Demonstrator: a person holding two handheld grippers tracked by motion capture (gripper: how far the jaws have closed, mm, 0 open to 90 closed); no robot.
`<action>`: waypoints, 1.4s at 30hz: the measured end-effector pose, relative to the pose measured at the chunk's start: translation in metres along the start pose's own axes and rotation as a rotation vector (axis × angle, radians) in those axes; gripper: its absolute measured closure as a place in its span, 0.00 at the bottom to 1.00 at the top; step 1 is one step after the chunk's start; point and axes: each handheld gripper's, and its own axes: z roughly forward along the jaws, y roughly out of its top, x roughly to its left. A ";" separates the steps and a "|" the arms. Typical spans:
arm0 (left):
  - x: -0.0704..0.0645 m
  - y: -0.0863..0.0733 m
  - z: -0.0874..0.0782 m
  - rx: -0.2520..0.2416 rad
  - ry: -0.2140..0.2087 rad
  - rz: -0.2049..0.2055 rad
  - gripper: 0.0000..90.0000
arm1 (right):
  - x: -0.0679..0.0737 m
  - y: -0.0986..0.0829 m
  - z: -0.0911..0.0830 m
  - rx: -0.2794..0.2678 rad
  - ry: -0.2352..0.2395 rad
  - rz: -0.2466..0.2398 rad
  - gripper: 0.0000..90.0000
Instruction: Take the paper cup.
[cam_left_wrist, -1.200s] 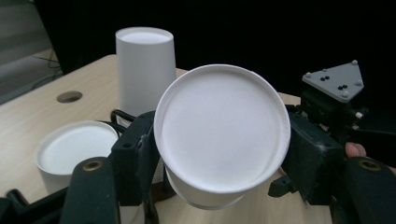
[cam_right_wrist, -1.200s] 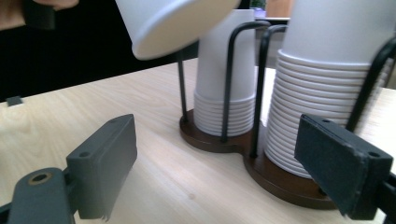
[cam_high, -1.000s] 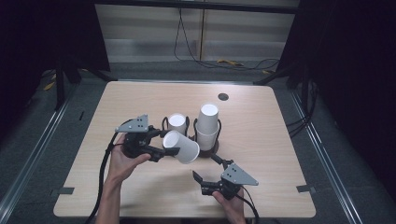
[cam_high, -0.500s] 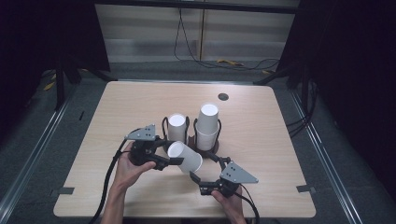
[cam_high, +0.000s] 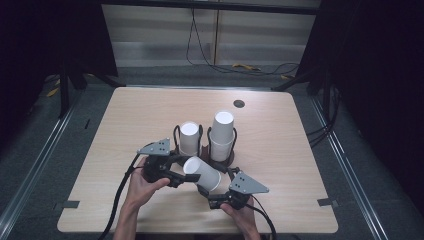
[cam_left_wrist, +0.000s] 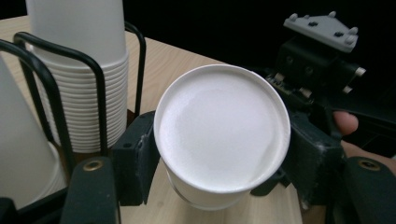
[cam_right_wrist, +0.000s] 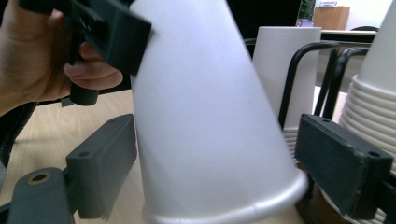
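From where I stand, the left hand-held gripper (cam_high: 176, 176) has its jaws clamped on the closed-bottom end of a single paper cup (cam_high: 202, 174), which hangs tilted on its side above the tabletop (cam_high: 300, 165), in front of the wire rack (cam_high: 176, 134) with its two cup stacks. In the left gripper view the cup's flat bottom (cam_left_wrist: 222, 140) faces the camera with a black pad against each side, so the hold looks square and even, though paper walls will dent if the squeeze grows. Behind the cup stand the shorter stack (cam_high: 189, 138) and, to its right, the taller stack (cam_high: 222, 135), both seated in the rack and apart from the held cup. Farther right, the right hand-held gripper (cam_high: 216, 201) sits just under the cup's wide rim end, its jaws spread; in the right gripper view the cup wall (cam_right_wrist: 205, 116) fills the gap between the two pads, and I cannot tell whether either pad touches it yet. My guess is a handover or a two-handed steadying is underway. To do it well, the right jaws should close gently near the rim, where the rolled edge stiffens the paper, and the left should keep its pinch until the right one bears the weight. Keeping the cup clear of the stacks would avoid knocking them.
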 end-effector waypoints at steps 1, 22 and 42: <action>-0.001 0.000 0.001 -0.002 0.000 -0.002 0.38 | 0.001 -0.001 0.003 0.005 0.001 -0.003 0.14; 0.001 0.001 0.002 0.014 -0.017 -0.003 0.37 | 0.003 -0.005 0.007 0.026 0.018 -0.030 0.28; 0.000 -0.012 0.008 0.057 0.049 -0.005 0.19 | -0.003 -0.002 0.002 0.099 0.021 -0.018 0.31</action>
